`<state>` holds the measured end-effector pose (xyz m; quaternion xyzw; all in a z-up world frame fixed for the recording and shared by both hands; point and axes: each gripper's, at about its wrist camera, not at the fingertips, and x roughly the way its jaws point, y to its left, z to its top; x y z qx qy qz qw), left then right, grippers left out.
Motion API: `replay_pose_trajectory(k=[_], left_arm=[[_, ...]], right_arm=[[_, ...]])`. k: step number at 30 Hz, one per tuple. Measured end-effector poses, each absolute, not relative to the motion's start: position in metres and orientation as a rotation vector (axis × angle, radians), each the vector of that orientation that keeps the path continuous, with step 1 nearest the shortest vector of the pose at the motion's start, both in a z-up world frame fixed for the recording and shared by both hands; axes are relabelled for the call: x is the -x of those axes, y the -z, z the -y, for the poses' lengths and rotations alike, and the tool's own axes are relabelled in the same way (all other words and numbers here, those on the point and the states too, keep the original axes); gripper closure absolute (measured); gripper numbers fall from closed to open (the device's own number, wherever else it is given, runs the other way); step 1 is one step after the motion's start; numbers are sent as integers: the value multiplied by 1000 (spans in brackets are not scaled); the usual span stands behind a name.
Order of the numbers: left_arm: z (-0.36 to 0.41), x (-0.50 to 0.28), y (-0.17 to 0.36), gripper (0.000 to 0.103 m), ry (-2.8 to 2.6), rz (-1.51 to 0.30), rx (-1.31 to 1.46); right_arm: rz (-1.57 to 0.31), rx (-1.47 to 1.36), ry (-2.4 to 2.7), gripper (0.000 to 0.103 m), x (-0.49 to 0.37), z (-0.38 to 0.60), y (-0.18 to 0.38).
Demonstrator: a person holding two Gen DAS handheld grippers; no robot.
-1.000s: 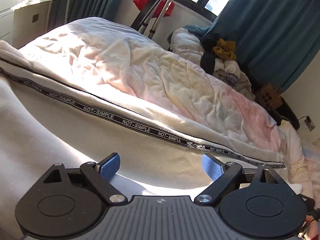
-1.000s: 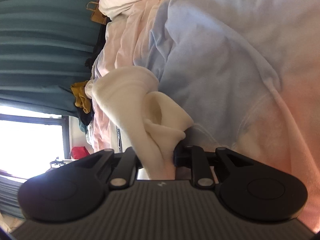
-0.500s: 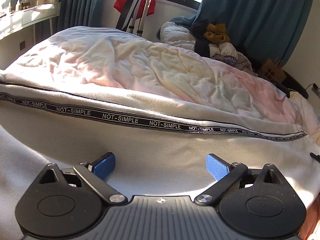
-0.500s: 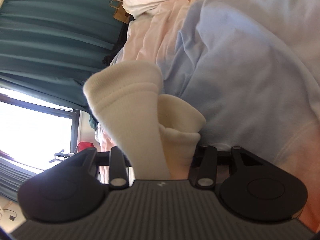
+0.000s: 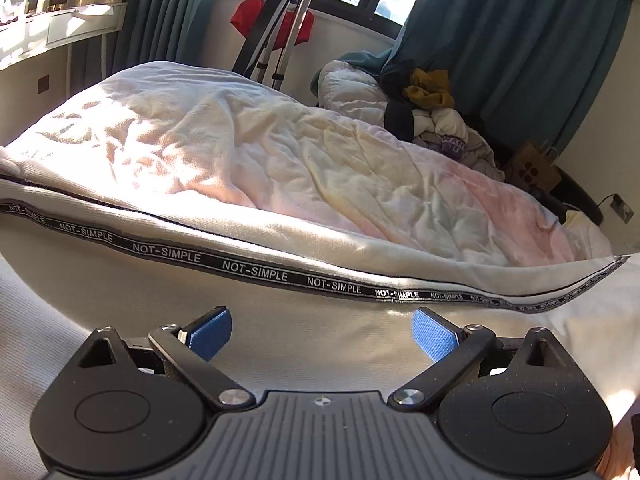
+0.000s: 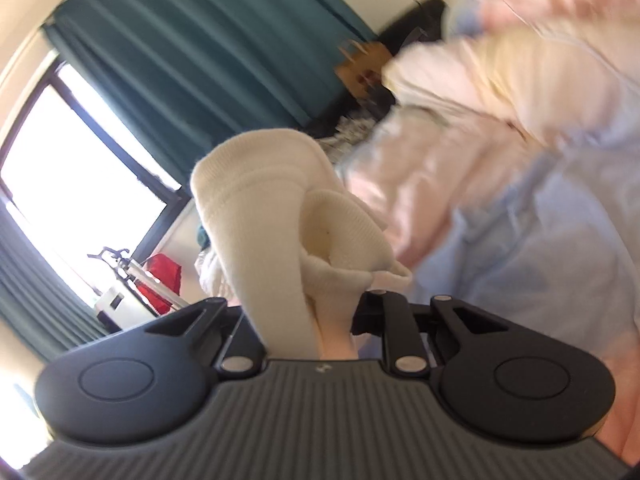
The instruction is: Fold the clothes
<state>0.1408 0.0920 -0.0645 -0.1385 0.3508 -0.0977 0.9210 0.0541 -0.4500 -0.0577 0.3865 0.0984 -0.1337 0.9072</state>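
Observation:
A cream garment (image 5: pixel 280 320) with a black "NOT-SIMPLE" printed stripe (image 5: pixel 256 270) lies spread across the bed in the left wrist view. My left gripper (image 5: pixel 322 334) is open just above it, blue pads (image 5: pixel 434 338) apart and empty. My right gripper (image 6: pixel 320 316) is shut on a bunched cream end of the garment (image 6: pixel 276 216), which sticks up between the fingers and hides the pads. The right view is tilted and blurred.
A rumpled pastel duvet (image 5: pixel 320 160) covers the bed behind the garment. A clothes pile (image 5: pixel 424 116) sits at the far end by teal curtains (image 5: pixel 520 48). A folded stand with a red cloth (image 5: pixel 280 28) leans under the window. A white desk (image 5: pixel 60 36) is left.
My right gripper has swung upward with the cream cloth, from facing the bed to facing the curtains and window. My left gripper has levelled out over the garment, still open.

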Motion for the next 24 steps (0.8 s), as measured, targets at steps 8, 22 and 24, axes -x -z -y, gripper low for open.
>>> replay_pose_trajectory(k=[8, 22, 24], left_arm=[[-119, -125, 29, 5, 218, -585, 377], [-157, -115, 10, 4, 233, -517, 520], [-160, -117, 14, 4, 226, -530, 530]], right_arm=[[-120, -440, 127, 84, -54, 322, -21], [-339, 168, -180, 84, -47, 108, 78], [-442, 212, -212, 83, -53, 98, 107]])
